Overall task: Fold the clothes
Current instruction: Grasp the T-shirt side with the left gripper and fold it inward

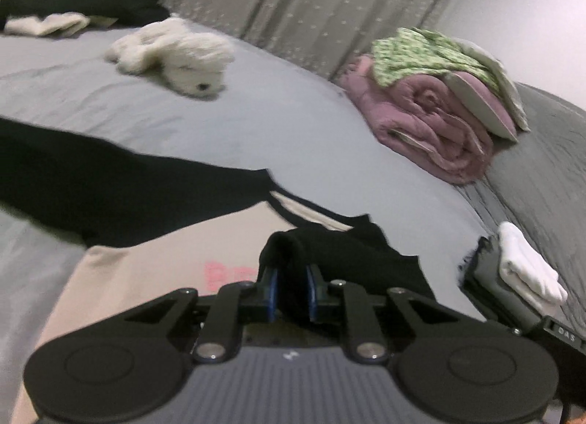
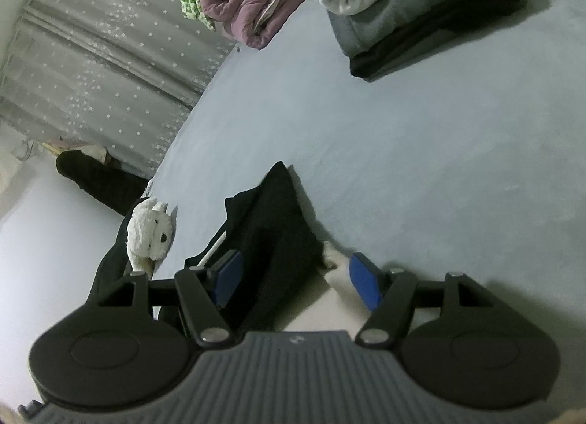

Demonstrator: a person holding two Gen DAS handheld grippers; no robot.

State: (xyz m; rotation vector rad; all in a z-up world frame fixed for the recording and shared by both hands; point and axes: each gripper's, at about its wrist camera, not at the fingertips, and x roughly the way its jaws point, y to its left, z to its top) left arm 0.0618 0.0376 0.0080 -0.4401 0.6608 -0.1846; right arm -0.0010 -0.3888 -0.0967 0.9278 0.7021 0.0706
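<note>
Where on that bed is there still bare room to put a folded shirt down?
The widest bare patch of grey bedsheet lies between the beige-and-black shirt and the folded white, grey and black stack. A smaller patch lies between the white plush toy and the rolled mauve quilt. Around the fingers it is crowded with the shirt.

A grey bed [image 1: 285,131] carries the shirt [image 1: 154,277], plush dog [image 1: 175,54] and folded stack [image 2: 421,10].
</note>
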